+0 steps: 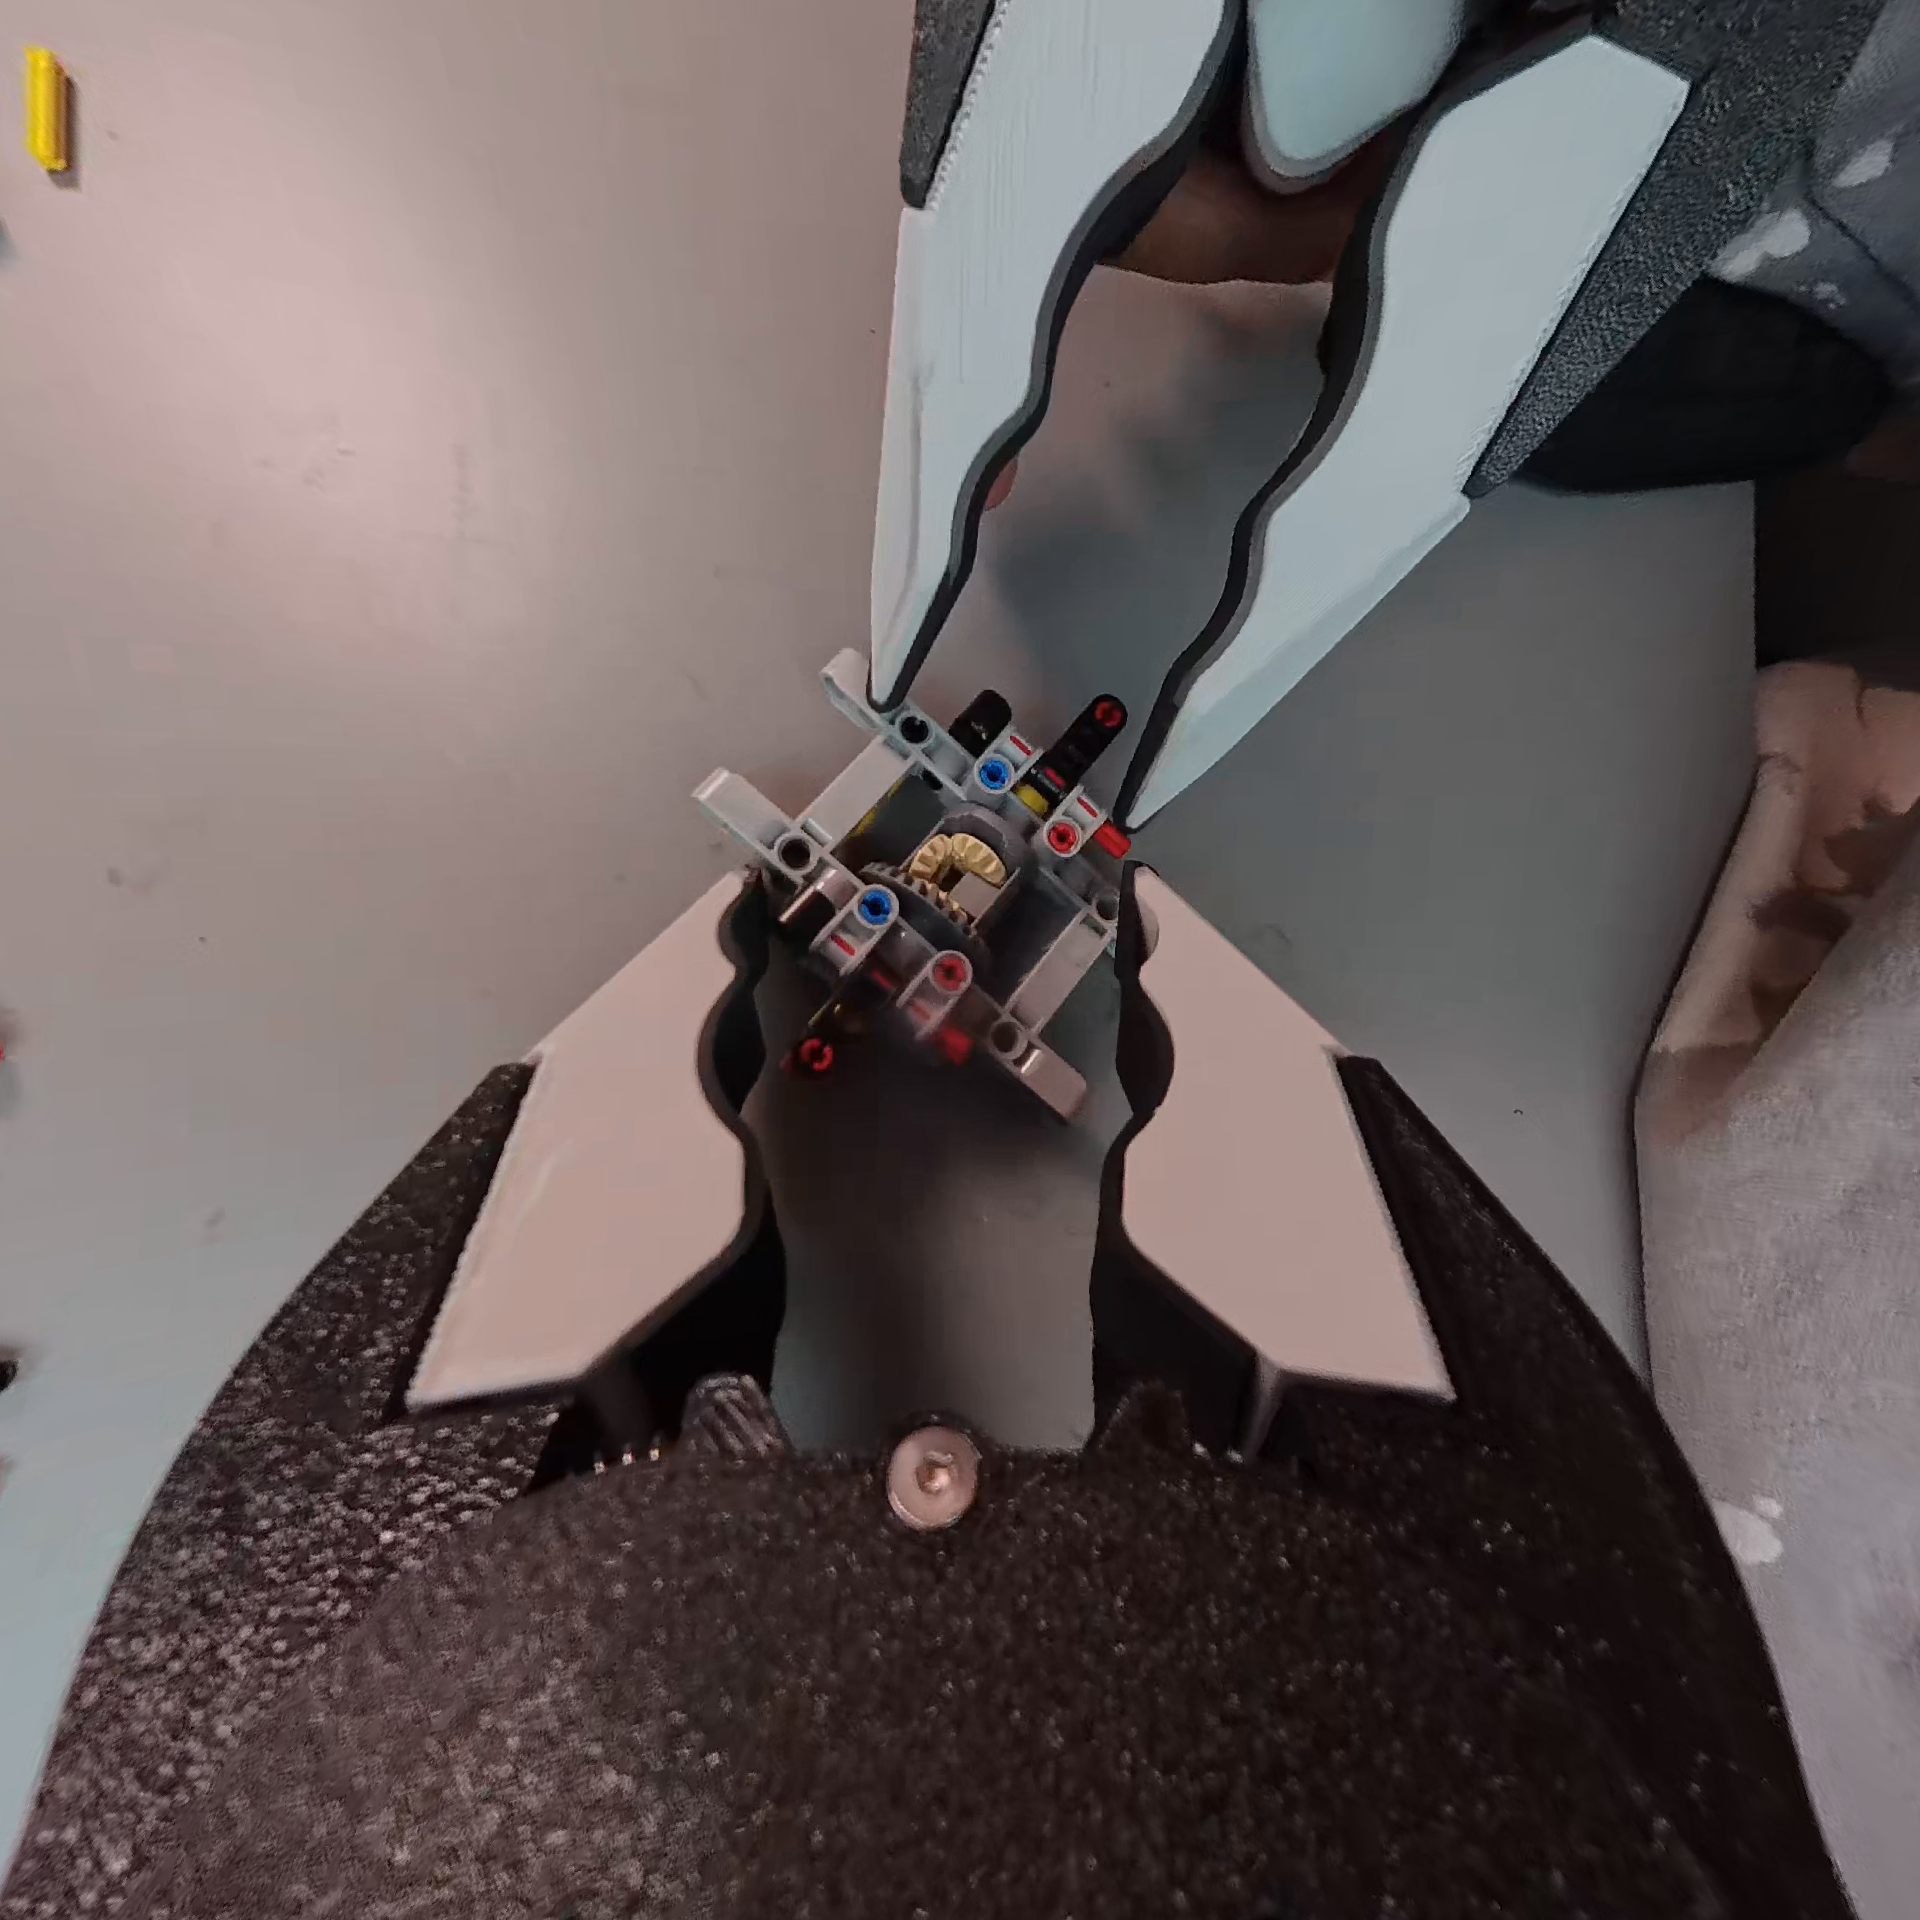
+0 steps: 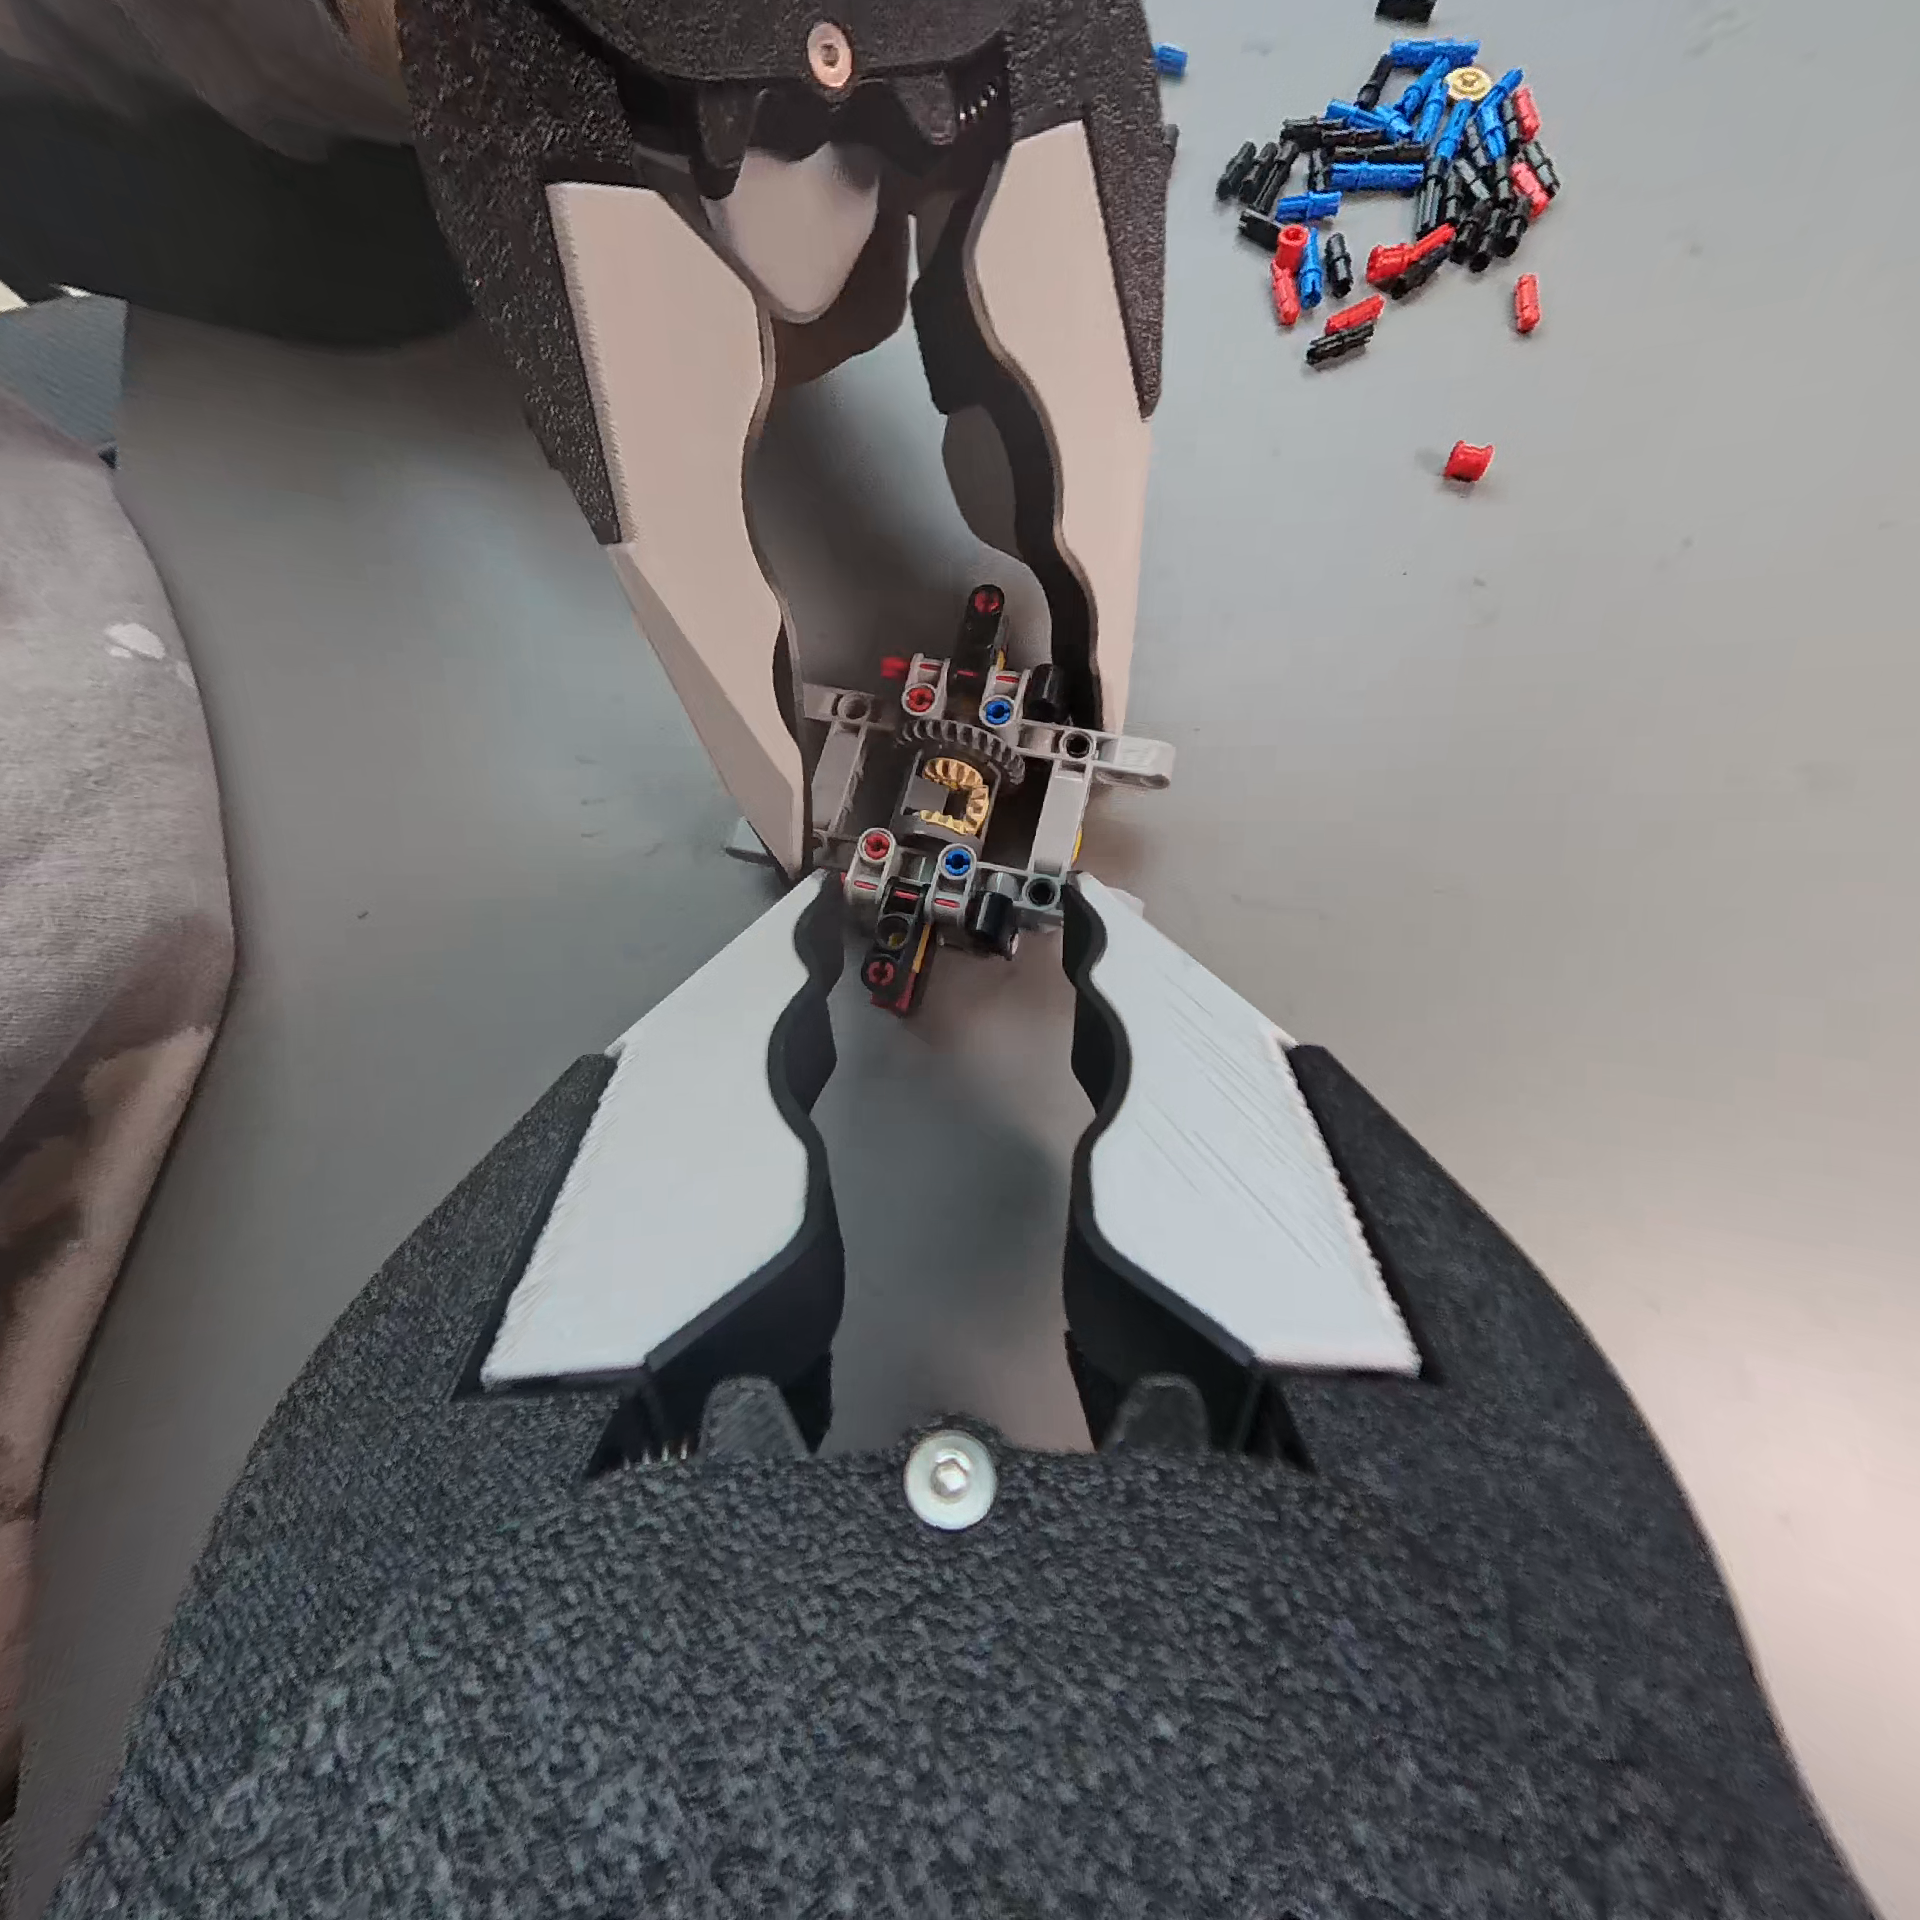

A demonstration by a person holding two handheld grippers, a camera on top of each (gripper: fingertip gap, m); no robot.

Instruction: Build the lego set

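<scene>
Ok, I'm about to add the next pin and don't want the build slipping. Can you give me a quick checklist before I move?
1. Left gripper on the gear assembly: ok, jaws bracket its near end.
2. Right gripper on the assembly: ok, jaws bracket the opposite end.
3. Firmness of either grip: cannot tell.
4. Tan bevel gear seated in the grey frame: ok, visible at its centre.
5. Spare pins available: ok, pile of loose pins on the table.
6. A free gripper to fetch a pin: not ok, both are at the assembly.
</scene>
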